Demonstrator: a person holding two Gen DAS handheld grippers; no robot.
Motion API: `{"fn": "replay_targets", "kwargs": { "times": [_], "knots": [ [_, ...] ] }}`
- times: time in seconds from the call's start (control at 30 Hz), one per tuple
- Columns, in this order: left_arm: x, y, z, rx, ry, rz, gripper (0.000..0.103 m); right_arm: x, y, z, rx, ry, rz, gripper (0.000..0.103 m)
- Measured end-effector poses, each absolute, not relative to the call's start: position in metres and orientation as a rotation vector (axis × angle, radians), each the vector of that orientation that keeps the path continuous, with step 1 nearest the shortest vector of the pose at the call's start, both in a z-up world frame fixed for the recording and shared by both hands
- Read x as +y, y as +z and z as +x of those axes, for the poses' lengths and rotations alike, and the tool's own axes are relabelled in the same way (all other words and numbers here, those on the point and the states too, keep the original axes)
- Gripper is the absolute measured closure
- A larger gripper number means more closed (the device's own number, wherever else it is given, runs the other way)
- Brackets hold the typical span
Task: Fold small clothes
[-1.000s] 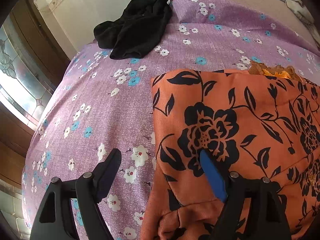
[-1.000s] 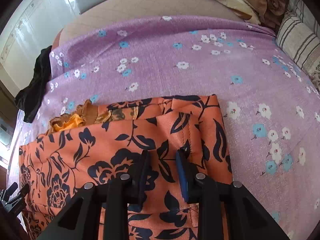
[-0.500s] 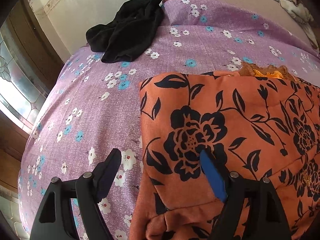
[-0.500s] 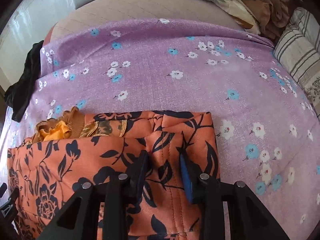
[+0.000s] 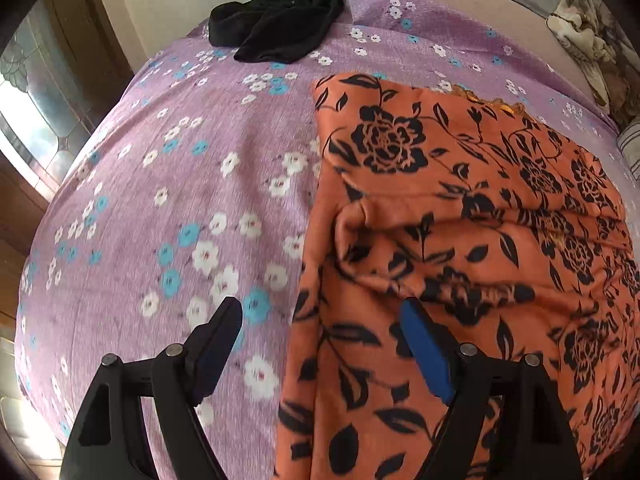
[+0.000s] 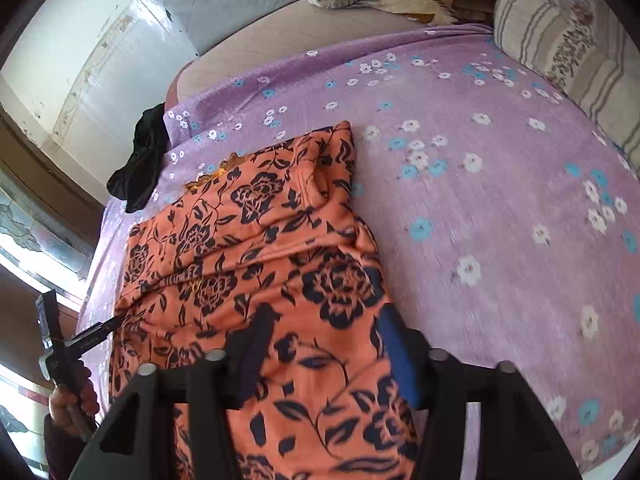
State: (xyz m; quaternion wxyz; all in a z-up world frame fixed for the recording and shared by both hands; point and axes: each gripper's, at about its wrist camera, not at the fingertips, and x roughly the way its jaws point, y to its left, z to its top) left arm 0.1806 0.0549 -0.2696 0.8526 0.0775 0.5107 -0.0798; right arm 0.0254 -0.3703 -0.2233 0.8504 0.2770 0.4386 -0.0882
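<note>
Orange floral garment (image 5: 460, 208) lies folded on the purple flowered sheet (image 5: 168, 208), ahead of both tools; left gripper (image 5: 324, 344) stands wide apart, its edge between the fingers; right gripper (image 6: 324, 344) is also spread, cloth running under it, perhaps not touching, as the view is blurred; beyond the left gripper a black garment (image 5: 280, 24) lies crumpled.

Both claws stand wide open, fingers spread. The left claw (image 5: 320, 344) points forward and down; in the right wrist view its handle is gripped by the left hand (image 6: 72, 404). The right claw (image 6: 324, 344) is angled down too
</note>
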Motion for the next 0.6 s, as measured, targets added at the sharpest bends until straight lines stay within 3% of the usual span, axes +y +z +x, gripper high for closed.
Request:
{"fn": "replay_targets", "kwargs": {
  "times": [0.37, 0.4, 0.47, 0.6],
  "knots": [
    [0.144, -0.286, 0.093, 1.214, -0.073, -0.028, 0.024, -0.373, -0.264, -0.063, 1.070, -0.168, 0.647, 0.037],
    [0.149, -0.286, 0.088, 1.218, -0.056, -0.027, 0.026, -0.372, -0.268, -0.066, 1.086, -0.163, 0.649, 0.037],
    [0.154, -0.287, 0.079, 1.238, -0.051, -0.025, 0.049, -0.367, -0.276, -0.069, 1.126, -0.150, 0.652, 0.037],
    [0.155, -0.291, 0.065, 1.244, -0.070, 0.004, 0.071, -0.351, -0.280, -0.072, 1.136, -0.124, 0.602, 0.046]
  ]
}}
